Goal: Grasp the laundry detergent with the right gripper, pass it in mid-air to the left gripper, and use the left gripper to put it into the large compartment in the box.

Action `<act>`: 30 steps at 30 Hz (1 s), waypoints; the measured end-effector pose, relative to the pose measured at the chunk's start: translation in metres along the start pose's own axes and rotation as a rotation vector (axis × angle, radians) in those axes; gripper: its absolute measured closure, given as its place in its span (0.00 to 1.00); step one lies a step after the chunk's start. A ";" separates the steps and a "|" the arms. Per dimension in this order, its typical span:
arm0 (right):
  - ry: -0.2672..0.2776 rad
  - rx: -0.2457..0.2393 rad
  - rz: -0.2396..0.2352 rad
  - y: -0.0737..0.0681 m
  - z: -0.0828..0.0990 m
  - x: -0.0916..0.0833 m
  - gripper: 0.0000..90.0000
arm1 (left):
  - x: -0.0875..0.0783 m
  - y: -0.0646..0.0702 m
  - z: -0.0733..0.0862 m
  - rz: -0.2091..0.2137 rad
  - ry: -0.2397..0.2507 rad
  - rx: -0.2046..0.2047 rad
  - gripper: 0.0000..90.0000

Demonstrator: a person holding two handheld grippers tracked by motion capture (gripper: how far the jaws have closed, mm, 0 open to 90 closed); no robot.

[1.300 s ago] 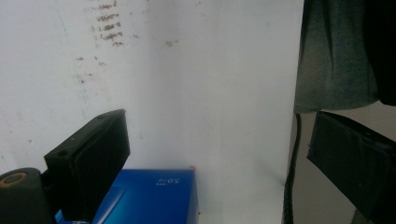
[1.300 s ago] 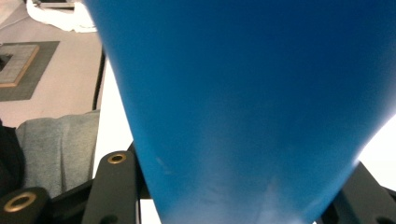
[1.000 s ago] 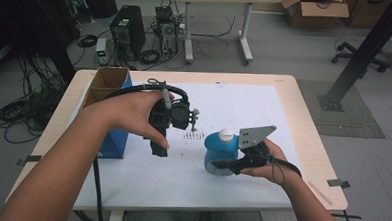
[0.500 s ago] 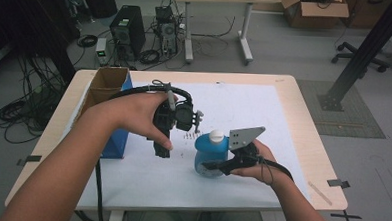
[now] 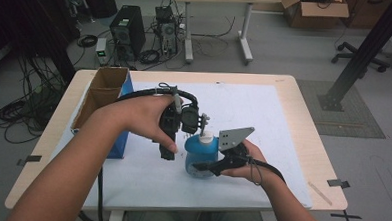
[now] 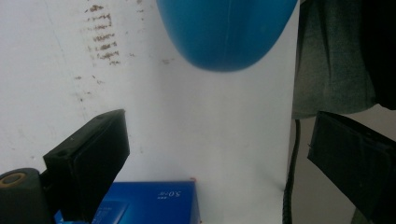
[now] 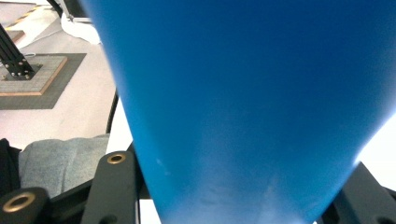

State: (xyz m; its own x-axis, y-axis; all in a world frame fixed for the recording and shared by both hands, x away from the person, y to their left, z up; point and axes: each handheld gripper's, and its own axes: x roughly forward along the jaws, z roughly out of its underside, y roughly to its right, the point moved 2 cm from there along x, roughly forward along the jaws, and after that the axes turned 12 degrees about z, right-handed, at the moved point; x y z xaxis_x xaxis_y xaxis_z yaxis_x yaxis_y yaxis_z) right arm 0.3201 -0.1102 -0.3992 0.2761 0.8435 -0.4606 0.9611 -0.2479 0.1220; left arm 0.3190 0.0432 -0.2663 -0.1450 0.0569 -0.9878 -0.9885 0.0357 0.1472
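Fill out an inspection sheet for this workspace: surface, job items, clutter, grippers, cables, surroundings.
Surface: wooden table under a white sheet, with dark marks near its middle.
Job items: blue bottle with white cap, upright.
Clutter: open cardboard box with a blue side at the table's left edge.
Grippers: right gripper shut on the bottle; left gripper open, by the cap, its fingers empty.
Cables: black cable arcs over the left hand.
Surroundings: computer towers, floor cables, second table, cardboard box, chair.
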 end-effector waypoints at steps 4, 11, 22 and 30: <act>0.001 0.002 -0.003 -0.002 -0.001 0.003 0.50 | 0.001 0.001 -0.002 0.007 0.005 0.000 0.06; 0.002 -0.006 -0.017 -0.008 -0.006 0.016 0.50 | 0.007 0.004 -0.004 0.010 0.004 -0.001 0.06; 0.007 -0.006 -0.037 -0.014 -0.017 0.033 0.50 | 0.012 0.007 -0.002 0.022 0.018 -0.004 0.06; 0.000 -0.004 -0.037 -0.016 -0.020 0.040 0.50 | 0.012 0.008 -0.001 0.015 0.031 -0.003 0.06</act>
State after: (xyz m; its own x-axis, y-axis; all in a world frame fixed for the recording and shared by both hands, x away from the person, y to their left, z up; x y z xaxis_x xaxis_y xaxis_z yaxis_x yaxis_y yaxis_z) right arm 0.3161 -0.0627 -0.4020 0.2405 0.8521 -0.4648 0.9706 -0.2148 0.1086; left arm 0.3091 0.0432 -0.2771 -0.1608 0.0267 -0.9866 -0.9863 0.0321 0.1617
